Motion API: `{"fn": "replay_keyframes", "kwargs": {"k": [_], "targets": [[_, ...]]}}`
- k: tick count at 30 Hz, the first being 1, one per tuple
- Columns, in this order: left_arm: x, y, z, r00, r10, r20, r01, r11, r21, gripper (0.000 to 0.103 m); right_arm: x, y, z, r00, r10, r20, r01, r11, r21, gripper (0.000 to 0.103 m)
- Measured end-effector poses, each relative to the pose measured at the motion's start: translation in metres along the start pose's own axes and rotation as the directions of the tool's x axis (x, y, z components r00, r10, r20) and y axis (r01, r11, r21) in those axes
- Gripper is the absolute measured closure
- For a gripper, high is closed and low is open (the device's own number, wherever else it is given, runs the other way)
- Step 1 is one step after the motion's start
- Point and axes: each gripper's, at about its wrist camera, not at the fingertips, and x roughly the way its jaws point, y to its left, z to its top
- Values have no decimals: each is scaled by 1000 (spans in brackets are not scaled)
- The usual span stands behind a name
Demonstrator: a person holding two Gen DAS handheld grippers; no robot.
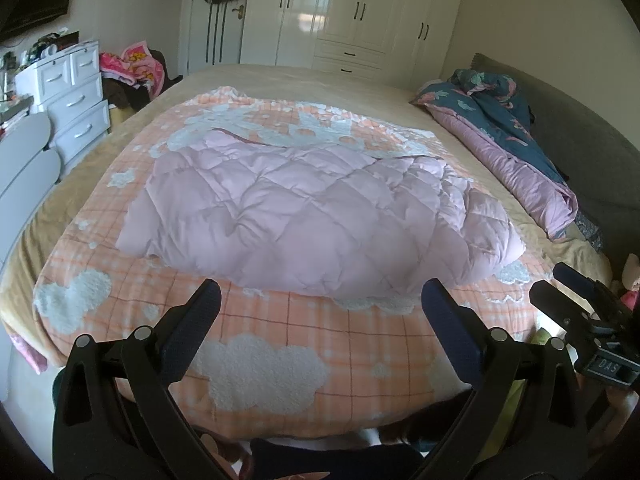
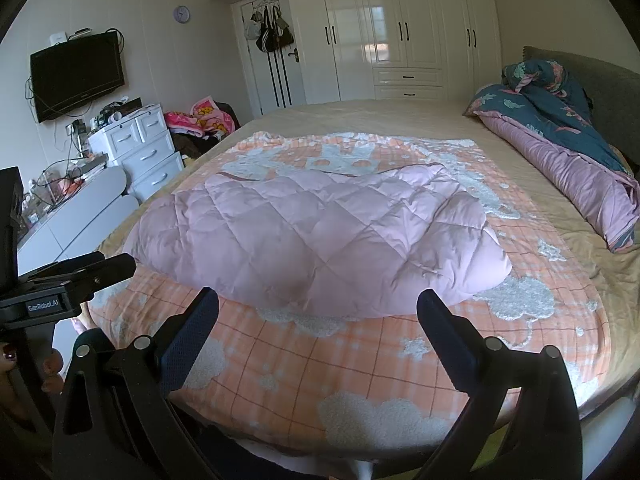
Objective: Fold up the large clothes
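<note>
— On the bed [image 1: 460,128], what lies there?

— At the centre, a pink quilted garment [image 1: 312,208], folded into a puffy bundle, rests on an orange checked blanket with white clouds [image 1: 280,344]. At two o'clock, a bundled teal-and-mauve duvet [image 1: 508,128] lies against the grey headboard [image 2: 608,96].

— And the grippers?

— Both hover at six o'clock, near the bed's edge. The left gripper [image 1: 320,296] has its fingers spread wide, holding nothing. The right gripper [image 2: 318,304] is likewise parted and empty. Neither touches the garment.
</note>
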Motion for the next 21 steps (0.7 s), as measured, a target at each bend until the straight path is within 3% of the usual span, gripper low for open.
{"fn": "replay_keyframes", "kwargs": {"k": [21], "targets": [[-2, 2, 2, 1000, 14, 6, -14, 1000, 5, 9, -1, -1, 0, 1000, 0, 2, 0, 1000, 0, 4]]}}
